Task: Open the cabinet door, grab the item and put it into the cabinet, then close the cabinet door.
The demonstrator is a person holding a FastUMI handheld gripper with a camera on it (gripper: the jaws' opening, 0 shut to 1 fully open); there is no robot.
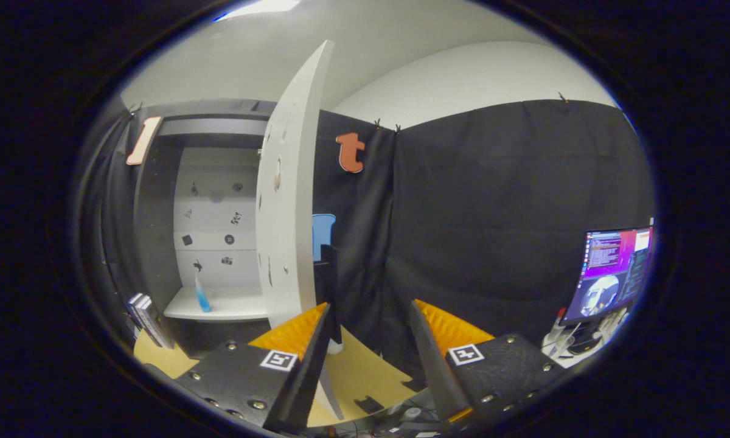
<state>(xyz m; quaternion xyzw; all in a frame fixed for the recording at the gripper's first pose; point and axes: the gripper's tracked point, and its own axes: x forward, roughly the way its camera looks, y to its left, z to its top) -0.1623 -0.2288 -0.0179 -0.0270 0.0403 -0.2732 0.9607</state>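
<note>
The gripper [368, 340] is open and holds nothing. Its two fingers stand apart, with only the yellow counter [365, 371] and the black wall seen between them. Just ahead of one finger is the cabinet door [289, 201]. The door is white and swung wide open, with its thin edge turned toward the gripper. Beyond the door is the cabinet [158, 213], with a white back and one white shelf [231, 307] low down. A small blue bottle [202, 295] stands upright on that shelf, well inside. I think this is the item, so the opening and the putting in look done. What is left, I think, is to push the door shut. Some books [149, 319] lean near the cabinet's foot, and a computer screen [614, 271] glows far off on the other side
</note>
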